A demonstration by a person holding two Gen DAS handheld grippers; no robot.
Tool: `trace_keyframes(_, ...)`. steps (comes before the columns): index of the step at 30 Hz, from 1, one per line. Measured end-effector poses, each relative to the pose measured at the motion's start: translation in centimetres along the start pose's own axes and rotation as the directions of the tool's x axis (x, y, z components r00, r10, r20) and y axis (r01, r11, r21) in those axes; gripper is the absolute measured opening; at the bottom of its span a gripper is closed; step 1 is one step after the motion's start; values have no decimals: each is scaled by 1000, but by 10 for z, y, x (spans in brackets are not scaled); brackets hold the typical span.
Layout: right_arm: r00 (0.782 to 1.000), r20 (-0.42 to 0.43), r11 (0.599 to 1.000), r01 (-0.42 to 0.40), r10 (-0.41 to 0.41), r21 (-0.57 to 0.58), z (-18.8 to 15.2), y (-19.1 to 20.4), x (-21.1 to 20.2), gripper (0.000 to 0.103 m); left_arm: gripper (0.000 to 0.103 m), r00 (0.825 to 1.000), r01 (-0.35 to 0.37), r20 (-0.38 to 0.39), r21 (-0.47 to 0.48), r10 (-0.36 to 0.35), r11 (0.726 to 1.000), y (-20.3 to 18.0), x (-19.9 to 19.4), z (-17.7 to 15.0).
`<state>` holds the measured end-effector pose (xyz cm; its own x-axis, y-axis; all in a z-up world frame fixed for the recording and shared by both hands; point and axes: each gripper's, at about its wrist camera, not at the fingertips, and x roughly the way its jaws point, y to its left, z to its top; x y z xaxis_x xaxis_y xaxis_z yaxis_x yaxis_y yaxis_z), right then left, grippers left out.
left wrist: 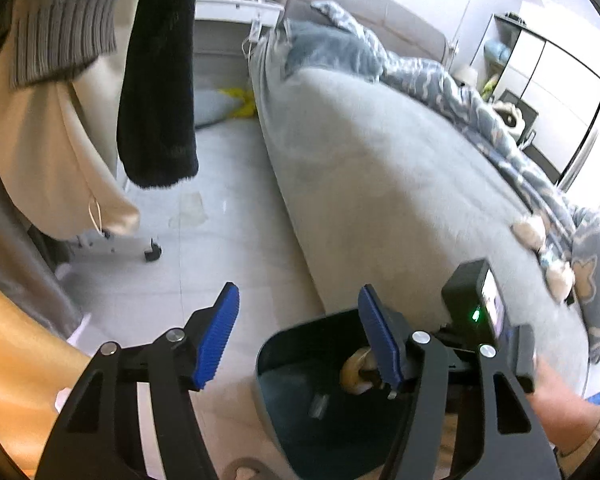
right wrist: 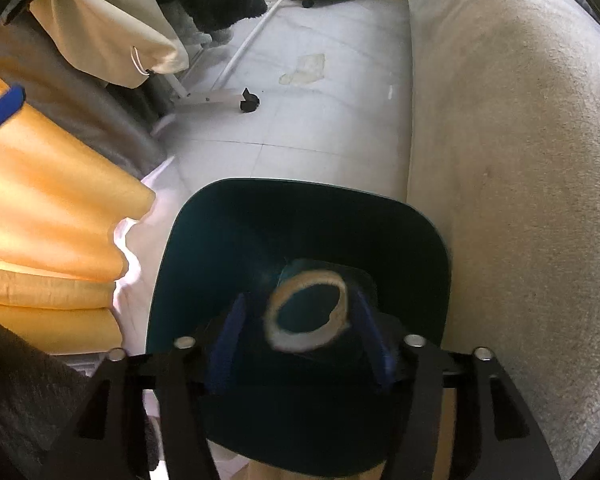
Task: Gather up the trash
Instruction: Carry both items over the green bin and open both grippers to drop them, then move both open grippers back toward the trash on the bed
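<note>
A dark teal trash bin stands on the floor beside the bed; it also shows in the left wrist view. My right gripper is over the bin's opening, its blue fingers spread wide. A cardboard tape-roll ring sits between them, blurred, not pinched; it shows in the left wrist view too. My left gripper is open and empty above the floor, left of the bin. A flat piece of paper lies on the tiles farther off.
A bed with a grey cover runs along the right. A rolling clothes rack with hanging coats stands left. Orange curtain at near left. White tiled floor between rack and bed.
</note>
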<state>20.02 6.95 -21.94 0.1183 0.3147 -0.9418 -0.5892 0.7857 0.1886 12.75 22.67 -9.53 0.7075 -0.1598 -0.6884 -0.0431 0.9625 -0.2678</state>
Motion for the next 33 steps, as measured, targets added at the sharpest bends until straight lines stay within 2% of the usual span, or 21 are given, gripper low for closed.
trace_keyframes(1, 1000, 6, 1000, -1, 1, 0, 1, 1, -2, 70, 64, 1000, 7, 14, 0, -7, 1000, -3, -3, 3)
trace_keyframes(9, 998, 64, 1000, -16, 15, 9, 0, -4, -28, 73, 64, 998, 33, 50, 42, -35, 999, -31, -8, 9)
trace_keyframes(15, 987, 157, 999, -44, 44, -3, -7, -12, -65, 75, 65, 992, 69, 105, 65, -76, 996, -63, -17, 18)
trace_keyframes(17, 979, 199, 999, -49, 51, -14, -9, -16, -78, 80, 68, 988, 75, 129, 87, -86, 993, -75, -22, 20)
trace_keyframes(21, 955, 292, 999, -42, 41, -4, -14, -35, -111, 80, 70, 981, 71, 168, 140, -95, 988, -102, -29, 23)
trace_keyframes(23, 952, 305, 999, -35, 34, -3, -15, -39, -115, 80, 71, 978, 86, 174, 150, -111, 985, -115, -28, 26)
trace_keyframes(31, 912, 409, 998, 24, -44, 55, -36, -92, -164, 80, 77, 979, 109, 153, 181, -138, 977, -158, -9, 26)
trace_keyframes(33, 907, 417, 998, 30, -54, 63, -40, -98, -169, 81, 77, 979, 124, 137, 175, -149, 977, -166, -2, 25)
